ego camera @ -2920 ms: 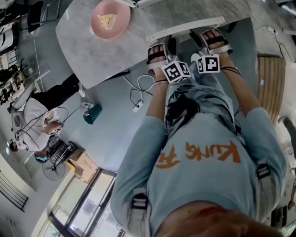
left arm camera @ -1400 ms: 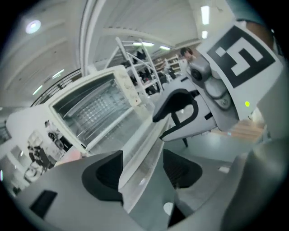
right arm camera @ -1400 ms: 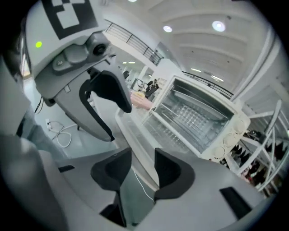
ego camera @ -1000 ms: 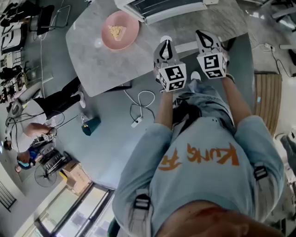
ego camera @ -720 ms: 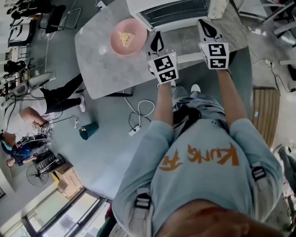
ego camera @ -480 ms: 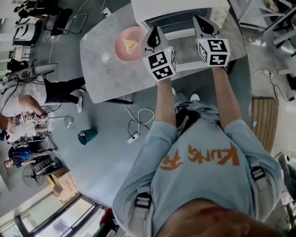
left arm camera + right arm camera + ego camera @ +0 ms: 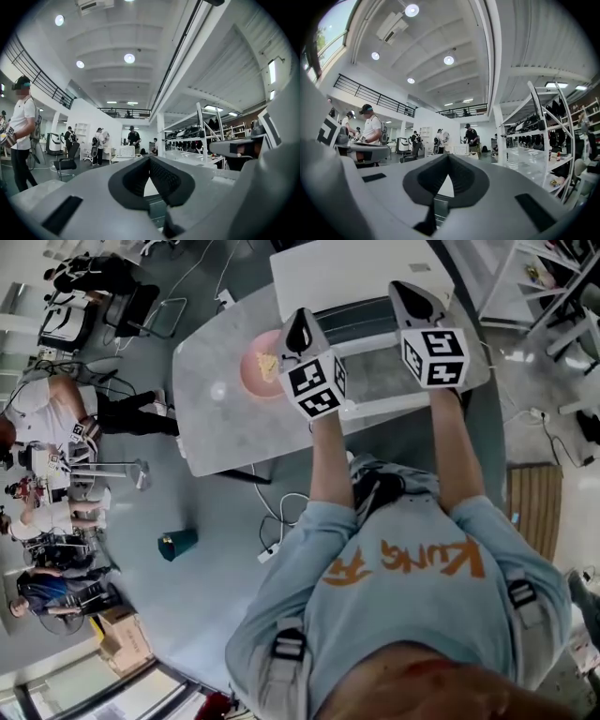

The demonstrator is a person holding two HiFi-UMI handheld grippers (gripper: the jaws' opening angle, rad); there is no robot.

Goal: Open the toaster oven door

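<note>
The white toaster oven point(image 7: 352, 273) stands at the far edge of the grey table point(image 7: 220, 432), its dark-glass door point(image 7: 361, 313) facing me and closed. My left gripper point(image 7: 299, 322) hovers over the table just in front of the door's left end, jaws shut and empty. Over the door's right end my right gripper point(image 7: 411, 292) is held, also shut with nothing in it. In the left gripper view the left gripper point(image 7: 150, 159) points level across the hall; the right gripper point(image 7: 448, 157) does the same in the right gripper view.
A pink plate point(image 7: 255, 376) with a piece of food point(image 7: 269, 363) lies left of the left gripper. On the floor are a teal cup point(image 7: 176, 543) and a white cable point(image 7: 279, 519). Several people stand at the far left. Metal shelving point(image 7: 553, 296) is on the right.
Both grippers rose from near my lap and moved forward over the table to the oven's front. The oven and plate came further into the head view.
</note>
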